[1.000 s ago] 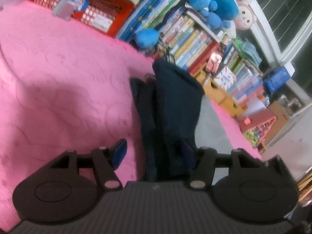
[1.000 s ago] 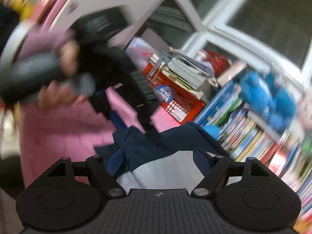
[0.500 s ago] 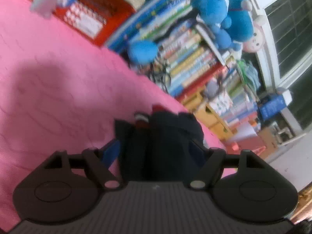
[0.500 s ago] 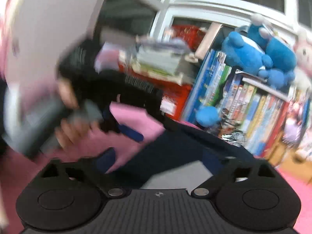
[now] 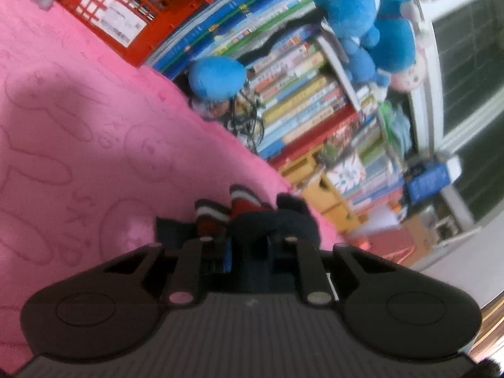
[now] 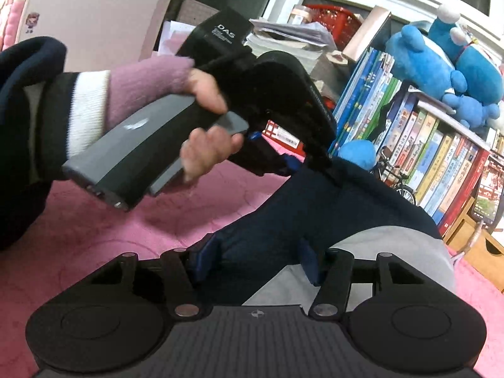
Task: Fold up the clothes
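- Clothes are represented by one navy garment [image 6: 315, 208] with a grey panel, lying on the pink blanket [image 5: 78, 145] close to the blanket's edge by the bookshelf.
- A bunched fold of the navy cloth is being pinched by the left gripper [image 5: 249, 245], whose jaws are closing on it; a red-and-white striped trim [image 5: 233, 211] shows just beyond the tips.
- The cloth lies between the blue pads of the right gripper [image 6: 258, 258], whose jaws are half spread and closing (whether the pads already press cannot be told).
- A firm hold on both points should be secured before anything is lifted, and the two grips should be moved together so that the fold line stays straight.
- All layers at the pinch should be caught, or the under layer will likely drag.
- The left hand [image 6: 204, 126], in a mauve sleeve, is seen from the right wrist view, very near the right gripper's path; crossing should be avoided.
- Books [image 5: 302, 100], a red basket [image 5: 132, 15] and blue plush toys [image 5: 371, 22] crowd the far edge, so folding is better directed toward the open blanket.
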`<control>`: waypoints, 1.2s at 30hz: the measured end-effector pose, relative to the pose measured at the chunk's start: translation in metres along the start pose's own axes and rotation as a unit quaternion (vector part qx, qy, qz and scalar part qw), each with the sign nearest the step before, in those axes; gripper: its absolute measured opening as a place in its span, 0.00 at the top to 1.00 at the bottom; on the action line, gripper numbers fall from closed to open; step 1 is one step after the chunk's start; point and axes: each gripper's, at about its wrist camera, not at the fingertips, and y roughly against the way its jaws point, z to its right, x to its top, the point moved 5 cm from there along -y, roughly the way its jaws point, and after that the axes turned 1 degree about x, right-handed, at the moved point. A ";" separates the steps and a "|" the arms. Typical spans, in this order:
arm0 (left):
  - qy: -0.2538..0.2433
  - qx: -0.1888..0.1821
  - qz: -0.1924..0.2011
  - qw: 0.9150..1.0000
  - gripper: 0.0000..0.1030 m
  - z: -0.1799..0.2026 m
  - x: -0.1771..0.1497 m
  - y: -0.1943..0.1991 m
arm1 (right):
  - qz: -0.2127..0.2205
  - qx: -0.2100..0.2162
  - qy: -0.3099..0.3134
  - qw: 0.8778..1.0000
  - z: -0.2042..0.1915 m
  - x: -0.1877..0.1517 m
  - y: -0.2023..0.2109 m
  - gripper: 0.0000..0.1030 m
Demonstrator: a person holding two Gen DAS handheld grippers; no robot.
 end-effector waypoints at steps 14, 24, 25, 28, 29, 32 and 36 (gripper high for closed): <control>0.023 0.008 0.021 0.999 0.24 -0.009 -0.004 0.039 | -0.002 0.004 0.000 1.000 -0.003 -0.005 0.006 0.44; 0.022 0.023 0.033 0.999 0.96 -0.009 -0.005 0.019 | -0.009 -0.004 0.004 1.000 -0.004 -0.004 0.003 0.46; 0.023 0.022 0.036 0.999 0.96 -0.008 -0.001 0.018 | -0.009 -0.005 0.004 1.000 -0.003 -0.004 0.003 0.46; 0.031 0.018 0.043 0.998 0.96 -0.009 0.007 0.019 | -0.010 -0.005 0.003 1.000 -0.003 -0.005 0.003 0.46; 0.038 0.016 0.049 0.998 0.96 -0.010 0.008 0.021 | -0.010 -0.005 0.003 1.000 -0.003 -0.005 0.003 0.46; 0.073 0.001 0.097 0.993 0.98 -0.019 0.015 0.037 | -0.011 -0.004 0.005 1.000 -0.004 -0.005 0.004 0.46; 0.070 -0.002 0.082 0.994 0.64 -0.019 0.012 0.044 | -0.011 -0.004 0.006 1.000 -0.005 -0.005 0.004 0.46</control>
